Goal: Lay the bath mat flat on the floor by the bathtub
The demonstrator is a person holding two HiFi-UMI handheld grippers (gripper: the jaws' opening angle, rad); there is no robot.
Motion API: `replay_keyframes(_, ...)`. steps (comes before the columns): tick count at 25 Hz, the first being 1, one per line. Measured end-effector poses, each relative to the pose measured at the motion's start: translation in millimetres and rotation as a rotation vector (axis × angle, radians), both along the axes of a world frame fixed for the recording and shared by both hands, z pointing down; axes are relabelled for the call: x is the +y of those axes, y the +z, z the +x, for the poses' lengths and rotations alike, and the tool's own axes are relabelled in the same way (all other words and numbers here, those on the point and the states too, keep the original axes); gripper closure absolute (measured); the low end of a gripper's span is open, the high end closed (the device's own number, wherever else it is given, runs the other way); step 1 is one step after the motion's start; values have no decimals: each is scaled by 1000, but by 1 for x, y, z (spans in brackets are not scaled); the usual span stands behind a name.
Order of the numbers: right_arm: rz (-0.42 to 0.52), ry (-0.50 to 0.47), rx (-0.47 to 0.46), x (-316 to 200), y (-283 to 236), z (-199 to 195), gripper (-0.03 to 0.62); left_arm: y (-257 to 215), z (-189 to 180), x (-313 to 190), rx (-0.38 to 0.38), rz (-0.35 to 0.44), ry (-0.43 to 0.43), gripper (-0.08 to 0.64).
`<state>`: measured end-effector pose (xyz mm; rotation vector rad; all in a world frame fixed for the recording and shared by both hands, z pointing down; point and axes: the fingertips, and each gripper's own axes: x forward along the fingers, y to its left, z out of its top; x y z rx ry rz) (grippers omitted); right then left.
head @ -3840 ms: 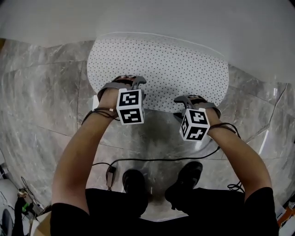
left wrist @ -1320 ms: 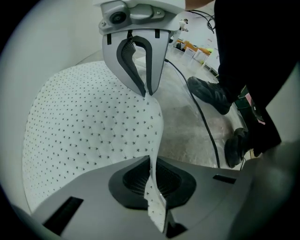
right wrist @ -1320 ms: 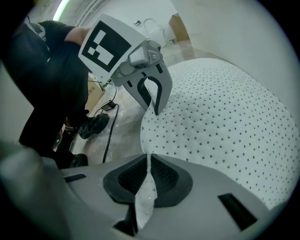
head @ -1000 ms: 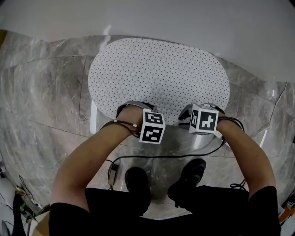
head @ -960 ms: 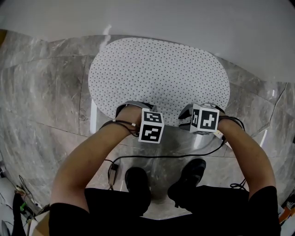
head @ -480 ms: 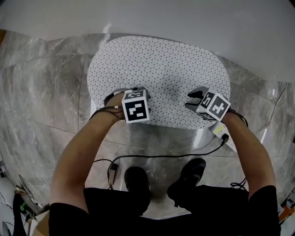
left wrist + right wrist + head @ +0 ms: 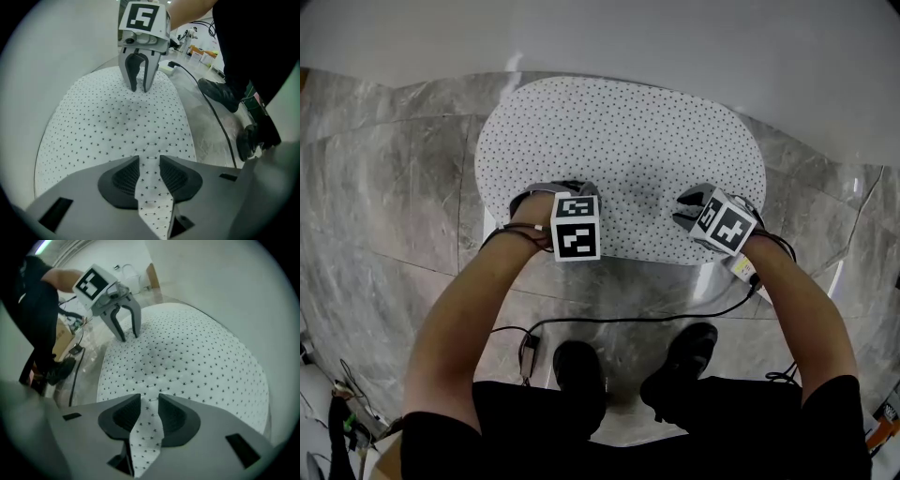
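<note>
The white oval bath mat with small dark dots lies flat on the marble floor, against the white bathtub wall. Both grippers point steeply down over its near part. My left gripper stands inside the near left edge and my right gripper inside the near right edge. In the left gripper view the jaws stand apart, with flat dotted mat showing in the gap. The right gripper view shows the same. Both pairs of jaws have just been closing a little, but no pad presses on the mat.
Grey marble floor surrounds the mat. A black cable runs across the floor behind the grippers, near the person's two dark shoes. Small clutter and wires lie at the lower left corner.
Both grippers have let go of the mat's near edge and moved forward over the mat, the right one swinging outward. The mat's near edge now rests on the floor.
</note>
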<state>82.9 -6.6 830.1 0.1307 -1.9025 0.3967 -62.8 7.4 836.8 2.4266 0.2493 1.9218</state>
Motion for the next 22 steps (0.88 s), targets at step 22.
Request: replay_keyframes(22, 170, 419, -238, -81, -107, 48, 557, -121, 1, -93, 416, 190, -668, 549)
